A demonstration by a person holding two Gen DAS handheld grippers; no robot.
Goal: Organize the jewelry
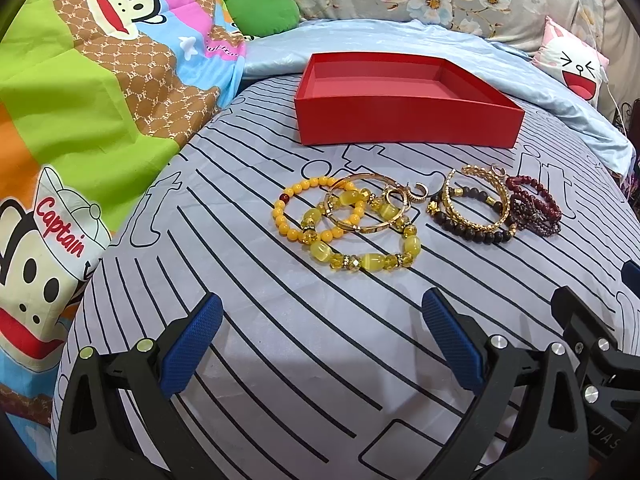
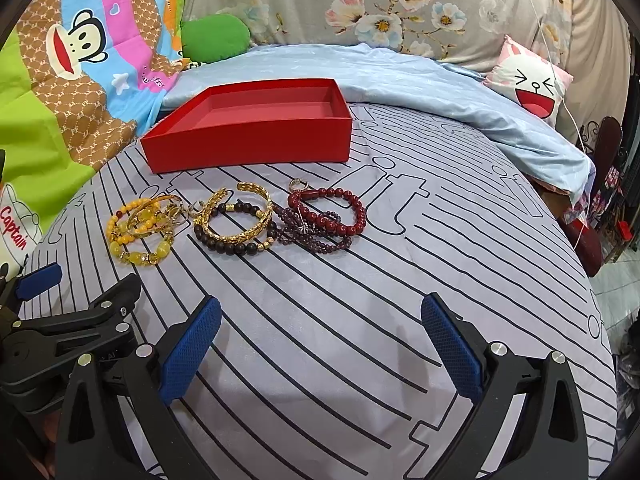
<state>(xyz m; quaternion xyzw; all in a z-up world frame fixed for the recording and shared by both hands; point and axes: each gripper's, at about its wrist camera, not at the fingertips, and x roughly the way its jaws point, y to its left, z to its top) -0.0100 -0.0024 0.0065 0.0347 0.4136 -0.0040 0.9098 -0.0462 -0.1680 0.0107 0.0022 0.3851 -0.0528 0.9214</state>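
Both the left gripper (image 1: 322, 316) and the right gripper (image 2: 320, 316) gape wide, holding nothing. One red box (image 1: 408, 124) sits beyond two bracelet heaps (image 1: 352, 224), with a cartoon pillow (image 2: 528, 84) far right.

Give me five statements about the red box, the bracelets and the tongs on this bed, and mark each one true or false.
1. The red box has nothing in it. True.
2. The yellow bead bracelet lies inside the box. False: it lies on the striped sheet, in front of the box.
3. Both the left tongs and the right tongs are open and hold nothing. True.
4. The dark red bead bracelet is on the left end of the jewelry row. False: it is at the right end; the yellow ones are at the left.
5. A gold bangle lies over the dark brown bead bracelet. True.
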